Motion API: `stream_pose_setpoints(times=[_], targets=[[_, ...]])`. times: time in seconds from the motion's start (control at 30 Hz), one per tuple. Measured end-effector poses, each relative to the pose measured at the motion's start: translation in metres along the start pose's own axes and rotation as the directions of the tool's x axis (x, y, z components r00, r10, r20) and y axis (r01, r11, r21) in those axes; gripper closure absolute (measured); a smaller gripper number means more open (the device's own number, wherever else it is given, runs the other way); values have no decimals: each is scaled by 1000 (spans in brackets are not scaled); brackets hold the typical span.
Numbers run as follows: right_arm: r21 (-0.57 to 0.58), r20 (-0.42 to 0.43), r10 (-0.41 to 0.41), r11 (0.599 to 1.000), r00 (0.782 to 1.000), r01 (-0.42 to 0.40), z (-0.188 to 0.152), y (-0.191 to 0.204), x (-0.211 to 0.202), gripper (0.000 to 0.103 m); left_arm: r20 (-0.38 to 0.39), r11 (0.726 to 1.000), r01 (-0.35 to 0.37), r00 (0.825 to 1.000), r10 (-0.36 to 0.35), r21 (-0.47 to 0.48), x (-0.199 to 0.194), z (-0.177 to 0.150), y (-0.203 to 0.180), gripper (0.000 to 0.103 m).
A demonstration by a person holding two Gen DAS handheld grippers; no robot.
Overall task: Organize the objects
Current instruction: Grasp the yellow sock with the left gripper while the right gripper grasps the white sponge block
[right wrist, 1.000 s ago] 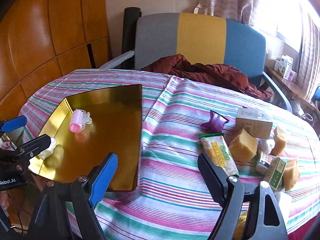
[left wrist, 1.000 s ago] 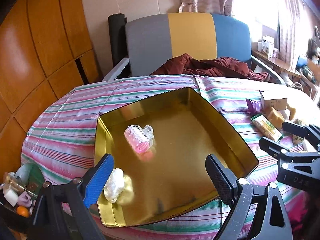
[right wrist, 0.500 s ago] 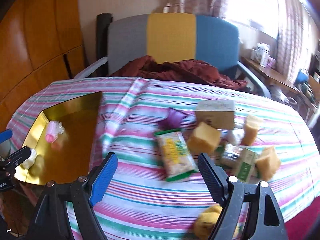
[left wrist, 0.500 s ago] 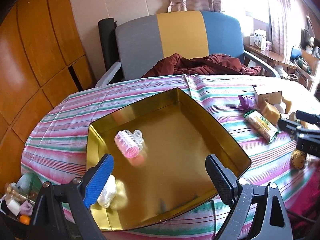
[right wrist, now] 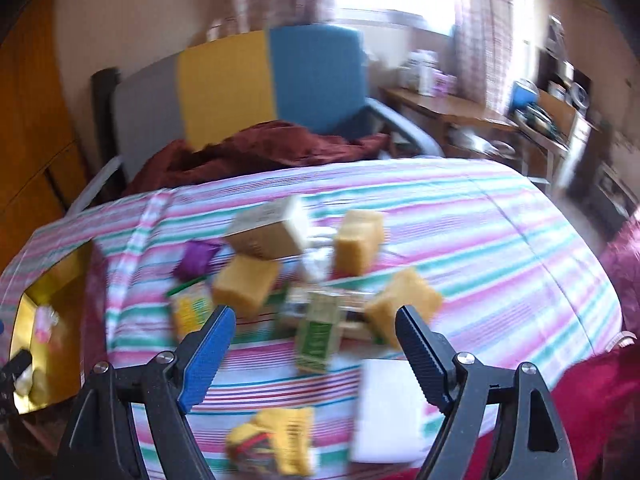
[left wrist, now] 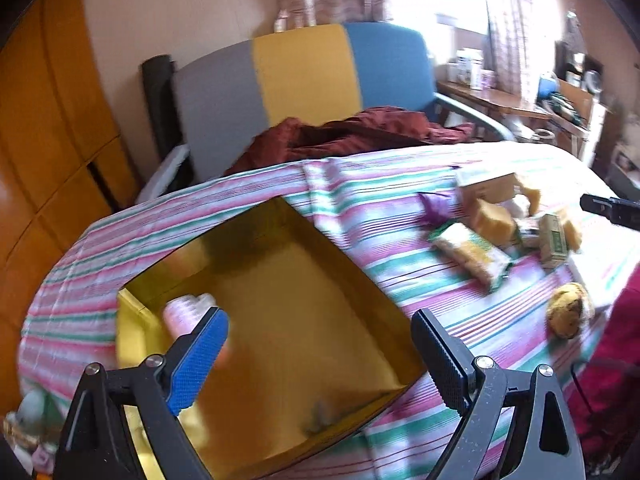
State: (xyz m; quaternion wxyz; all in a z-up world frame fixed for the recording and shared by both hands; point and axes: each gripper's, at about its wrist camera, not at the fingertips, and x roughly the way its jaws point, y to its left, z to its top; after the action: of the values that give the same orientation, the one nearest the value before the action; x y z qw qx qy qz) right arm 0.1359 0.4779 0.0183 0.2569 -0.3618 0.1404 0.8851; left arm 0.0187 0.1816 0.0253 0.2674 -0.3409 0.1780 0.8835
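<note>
Item: table w/ striped cloth [right wrist: 460,216], sorting job, early stage by the look of it.

- Gold tray [left wrist: 320,280], near left: holds a pink hair roller [left wrist: 188,312], partly behind the blue pad of the left gripper [left wrist: 316,356]. A pale blurred item sits at the tray's near edge in the right wrist view; type can't be told.
- Left gripper: fingers wide apart, nothing between them, over the tray.
- Right gripper [right wrist: 312,340]: fingers wide apart, empty, facing the loose pile.
- Unsorted pile, centre-right: cardboard box [right wrist: 268,232], three tan sponge blocks [right wrist: 246,284], purple item [right wrist: 194,260], yellow-green snack pack [right wrist: 188,308], small green carton [right wrist: 318,336], white flat piece [right wrist: 388,408], yellow bundle w/ bands [right wrist: 272,444].
- Est.: most items still outside the tray; bulk of work left.
- Labels: print on carton, box and snack pack too blurred to read.
</note>
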Motion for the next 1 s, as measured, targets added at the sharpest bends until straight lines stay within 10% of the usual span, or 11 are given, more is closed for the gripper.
stream_pose_setpoints(times=[0.2, 0.5, 1.0], targets=[[99, -11, -53, 994, 999, 54, 2, -43, -4, 19, -35, 984, 159, 987, -157, 81, 18, 17, -46, 16], [256, -97, 26, 967, 995, 0, -11, -73, 13, 19, -177, 866, 485, 869, -462, 120, 44, 28, -136, 27], [323, -219, 92, 946, 971, -17, -17, -79, 38, 19, -383, 763, 646, 715, -585, 41, 91, 0, -216, 40]])
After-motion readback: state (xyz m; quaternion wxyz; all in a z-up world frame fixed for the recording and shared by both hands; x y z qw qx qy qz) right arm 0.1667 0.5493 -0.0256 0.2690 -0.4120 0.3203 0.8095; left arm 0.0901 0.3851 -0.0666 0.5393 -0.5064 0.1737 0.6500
